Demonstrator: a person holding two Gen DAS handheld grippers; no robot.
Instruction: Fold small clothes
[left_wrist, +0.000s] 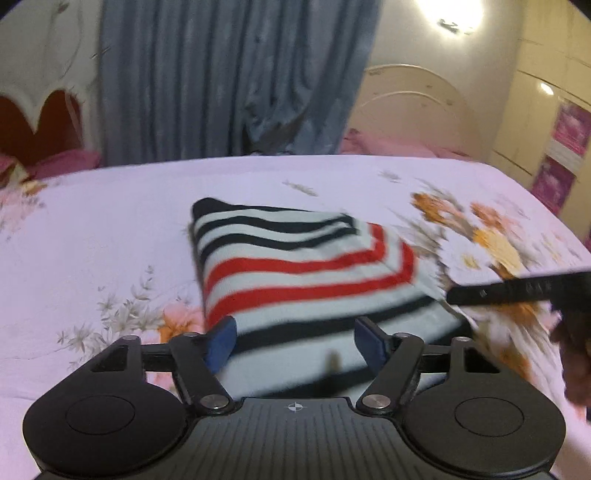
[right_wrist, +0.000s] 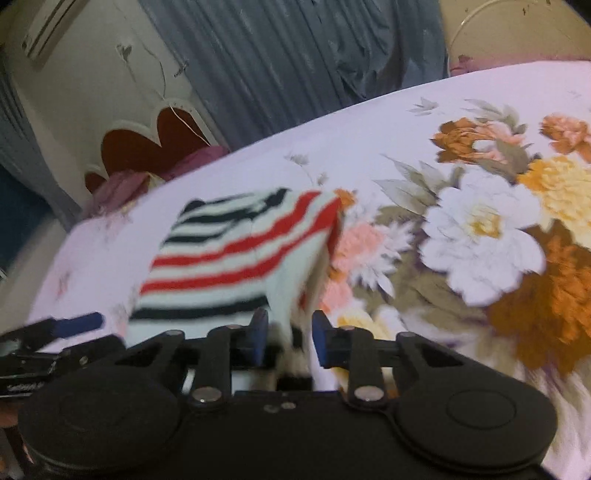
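Curtain (left_wrist: 229, 74) behind bed (left_wrist: 92, 229), striped garment (left_wrist: 295, 266) between claws

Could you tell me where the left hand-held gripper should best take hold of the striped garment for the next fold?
Probably the near hem of the striped garment, approached low from the near side: that edge lies flat on the floral bedsheet, between the open fingers of the left hand-held gripper.

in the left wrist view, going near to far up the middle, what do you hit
left gripper fingertips → striped garment → bare floral bedsheet → grey-blue curtain
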